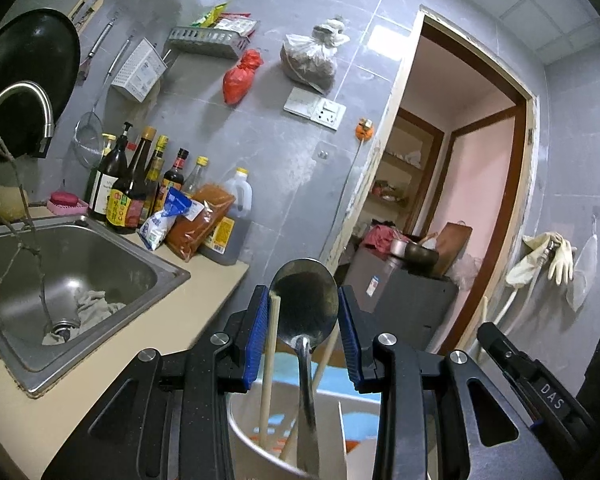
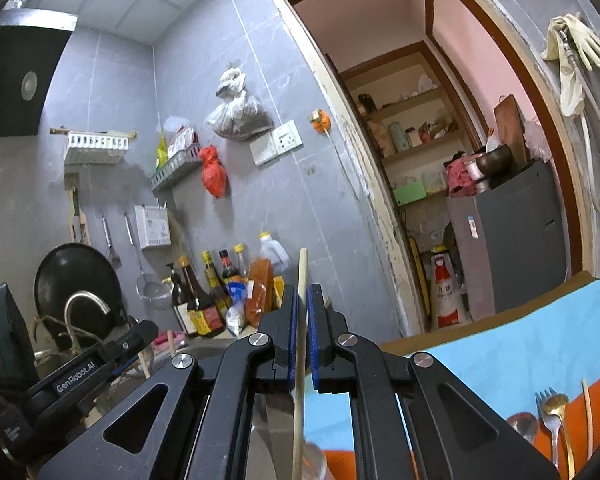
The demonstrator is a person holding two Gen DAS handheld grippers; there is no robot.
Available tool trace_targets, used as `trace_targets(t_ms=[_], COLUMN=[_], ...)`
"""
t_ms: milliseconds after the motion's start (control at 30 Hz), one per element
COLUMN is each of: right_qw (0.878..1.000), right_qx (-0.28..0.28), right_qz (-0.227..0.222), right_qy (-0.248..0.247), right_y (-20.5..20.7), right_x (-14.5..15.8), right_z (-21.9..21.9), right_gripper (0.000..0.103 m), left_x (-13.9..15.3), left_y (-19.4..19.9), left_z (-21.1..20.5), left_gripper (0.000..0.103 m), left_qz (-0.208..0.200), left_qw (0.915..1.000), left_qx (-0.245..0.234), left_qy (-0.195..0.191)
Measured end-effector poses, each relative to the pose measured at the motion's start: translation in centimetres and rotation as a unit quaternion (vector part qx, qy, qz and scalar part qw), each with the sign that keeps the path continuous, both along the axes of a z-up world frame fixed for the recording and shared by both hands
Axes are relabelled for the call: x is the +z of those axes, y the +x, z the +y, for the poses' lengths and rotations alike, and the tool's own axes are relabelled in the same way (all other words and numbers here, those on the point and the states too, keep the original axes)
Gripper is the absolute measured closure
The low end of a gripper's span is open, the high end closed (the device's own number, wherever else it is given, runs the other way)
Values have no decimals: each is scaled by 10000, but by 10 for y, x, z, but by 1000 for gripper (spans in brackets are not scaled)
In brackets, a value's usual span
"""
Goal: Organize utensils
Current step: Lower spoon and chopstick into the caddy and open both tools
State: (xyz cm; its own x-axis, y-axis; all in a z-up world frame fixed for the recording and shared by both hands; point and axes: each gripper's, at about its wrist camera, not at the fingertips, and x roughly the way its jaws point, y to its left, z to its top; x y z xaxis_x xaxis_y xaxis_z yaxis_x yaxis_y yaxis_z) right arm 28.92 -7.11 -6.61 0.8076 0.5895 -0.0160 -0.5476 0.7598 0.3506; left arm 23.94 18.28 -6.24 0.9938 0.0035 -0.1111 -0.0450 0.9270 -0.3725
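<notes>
My left gripper [image 1: 304,300] points over a white utensil holder [image 1: 236,436] with a divider. A metal spoon [image 1: 306,300] stands bowl-up in the holder, its bowl filling the gap between the blue pads. A wooden chopstick [image 1: 271,344] lies against the left pad. A second chopstick [image 1: 327,354] leans behind the spoon. My right gripper [image 2: 302,304] is shut on one upright wooden chopstick [image 2: 303,268], whose lower end runs down out of sight below the jaws. In the right wrist view the left gripper [image 2: 146,332] sits at the lower left.
A spoon [image 2: 522,426], a fork [image 2: 548,408], a gold spoon [image 2: 558,404] and a chopstick [image 2: 588,412] lie on a blue and orange cloth [image 2: 520,344]. A steel sink [image 1: 172,276], a faucet [image 1: 24,96] and sauce bottles [image 1: 128,196] stand to the left. A doorway with a grey fridge [image 1: 404,300] is ahead.
</notes>
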Motion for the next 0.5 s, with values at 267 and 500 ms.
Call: trace_targets(t_ms=[267,500], right_qw=[9994,9985], right_qx=[162,222], right_qz=[234,366], right_qy=[-171,-344], right_y=[-10,-21], right_x=[4,15], right_z=[-1,-10], right_gripper=[96,79], left_x=[6,19], left_y=[-9,-18], left_z=[-7,-19], left_gripper=[72,55], left_qz=[433,686], left_qw=[9981,9956], left_qx=[-418,-618], left_qy=[119,131])
